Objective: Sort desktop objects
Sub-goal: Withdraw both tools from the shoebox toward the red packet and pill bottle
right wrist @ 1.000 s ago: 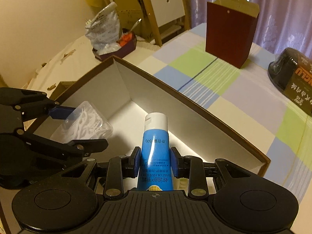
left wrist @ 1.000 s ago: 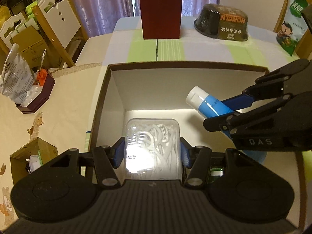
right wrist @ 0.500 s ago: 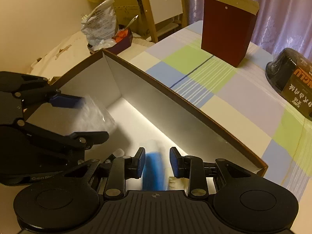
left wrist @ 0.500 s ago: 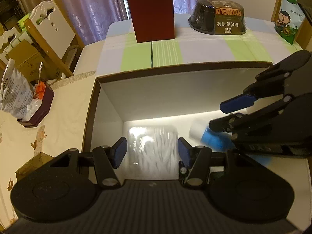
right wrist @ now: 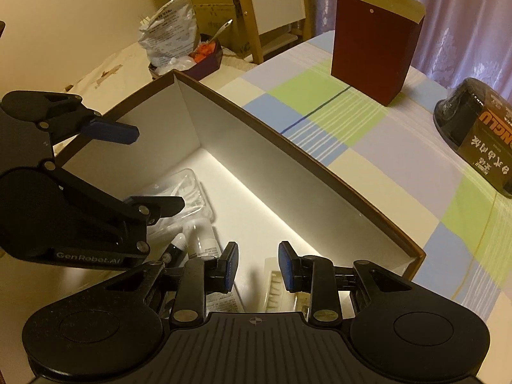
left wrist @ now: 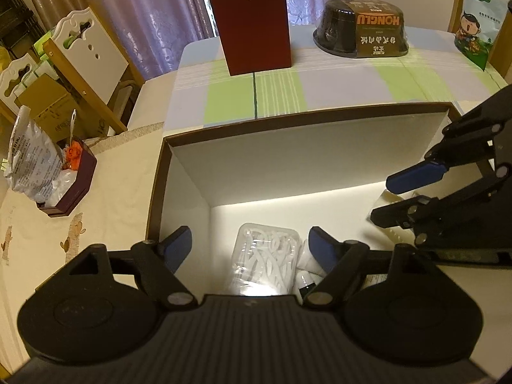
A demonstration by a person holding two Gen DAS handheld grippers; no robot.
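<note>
Here both grippers hang over the open cardboard box (left wrist: 179,166), a brown-rimmed carton with pale inner walls that serves as the landmark for everything else. The left gripper (left wrist: 249,246) has its blue-padded fingers spread wide with nothing between them, poised above the box's near-left part; straight below the gap, on the box floor, lies the clear plastic case (left wrist: 264,262) of white floss picks, flat and free of the pads. Just beside the case, toward the box's middle, lie small white bottles (left wrist: 305,276), partly hidden by the gripper's right finger. The right gripper (right wrist: 257,265) is likewise parted and empty, hovering over the near-right part of the box; under it, on the floor, a pale brush-like item (right wrist: 272,288) shows, along with printed packaging too cut off to identify. In the right wrist view the clear case (right wrist: 188,192) sits toward the box's far-left corner, with a white bottle (right wrist: 204,240) next to it. The blue tube cannot be made out in either view. Beyond the box's far wall, on the checked tablecloth (left wrist: 336,86), a dark red paper bag (left wrist: 256,32) stands upright, and farther right a black instant-noodle bowl (left wrist: 361,32) sits upside down. Off the box's left side, well apart, a small purple tray (left wrist: 73,188) holds crumpled wrappers.
</note>
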